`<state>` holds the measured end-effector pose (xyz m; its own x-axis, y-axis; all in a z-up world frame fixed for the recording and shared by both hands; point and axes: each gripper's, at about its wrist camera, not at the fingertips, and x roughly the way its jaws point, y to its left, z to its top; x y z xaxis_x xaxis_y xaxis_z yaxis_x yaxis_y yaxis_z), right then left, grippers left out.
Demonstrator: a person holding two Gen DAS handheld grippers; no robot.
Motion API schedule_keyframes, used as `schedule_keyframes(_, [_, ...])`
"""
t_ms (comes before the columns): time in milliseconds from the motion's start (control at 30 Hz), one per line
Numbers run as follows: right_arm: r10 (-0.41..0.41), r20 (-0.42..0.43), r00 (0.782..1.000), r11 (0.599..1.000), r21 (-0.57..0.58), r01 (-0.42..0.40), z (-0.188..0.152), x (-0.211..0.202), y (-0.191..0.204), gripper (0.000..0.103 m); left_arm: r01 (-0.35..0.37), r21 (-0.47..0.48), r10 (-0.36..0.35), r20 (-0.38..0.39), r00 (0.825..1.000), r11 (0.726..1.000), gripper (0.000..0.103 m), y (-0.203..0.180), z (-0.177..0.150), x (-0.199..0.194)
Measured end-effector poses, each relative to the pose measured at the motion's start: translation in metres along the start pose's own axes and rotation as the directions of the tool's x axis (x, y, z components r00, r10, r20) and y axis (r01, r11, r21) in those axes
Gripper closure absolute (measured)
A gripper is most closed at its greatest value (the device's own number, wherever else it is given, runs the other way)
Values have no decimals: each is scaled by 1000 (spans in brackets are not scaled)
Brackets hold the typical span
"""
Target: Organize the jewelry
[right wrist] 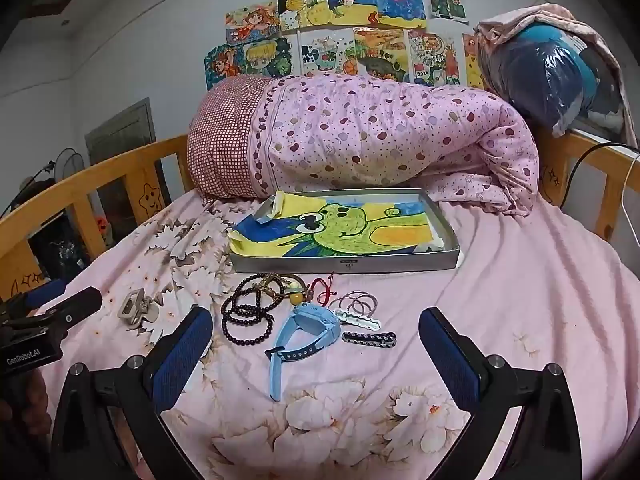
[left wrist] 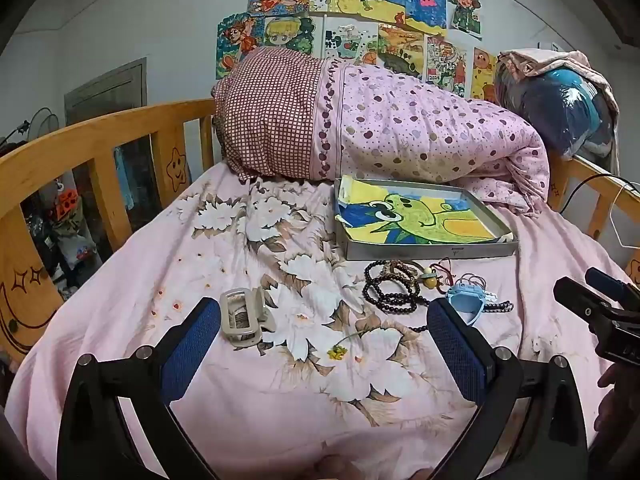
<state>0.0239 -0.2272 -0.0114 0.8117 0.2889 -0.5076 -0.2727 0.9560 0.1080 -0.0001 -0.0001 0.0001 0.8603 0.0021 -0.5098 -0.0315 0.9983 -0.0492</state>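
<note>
Both pairs of tongs hovering over the bed (right wrist: 520, 280), spread wide, gripping nothing. Left tongs (left wrist: 320, 332) released above the floral sheet, blue pads (left wrist: 192, 344) well apart, beige hair claw (left wrist: 244, 318) lying just beside the left pad. Right tongs (right wrist: 316, 344) likewise released, blue watch (right wrist: 300, 332) flat on the sheet between the two pads.

Grey shallow tray (right wrist: 400, 266) sitting on the bed just in front of the rolled pink quilt (right wrist: 380, 136). Inside it, only a crayon drawing of a green frog-like creature (right wrist: 340, 228), lining the bottom, one corner curling up over the left rim. No jewelry in the tray.

Jewelry heaped on the sheet just before the tray's front wall: dark bead strand (right wrist: 244, 316) looped in coils, tangled with a brown bead bracelet (right wrist: 280, 282) and a yellow bead on red cord (right wrist: 320, 292). Near those, thin hair ties (right wrist: 358, 302) overlapping in rings, a white wavy clip (right wrist: 360, 320) just beside the watch face, and a black braided band (right wrist: 370, 338) stretched out below it. Small yellow flower (left wrist: 338, 352) lying alone on the sheet between the left pads.

Wooden rail (left wrist: 100, 148) around the bed, coloured drawings (right wrist: 340, 20) taped on the wall behind.
</note>
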Motion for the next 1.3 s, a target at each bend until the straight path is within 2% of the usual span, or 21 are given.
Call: schedule_keyframes(1300, [2, -14, 1000, 1000, 2, -2, -2, 2, 0, 0, 0, 1, 0, 0, 1000, 1000, 2, 0, 0, 0])
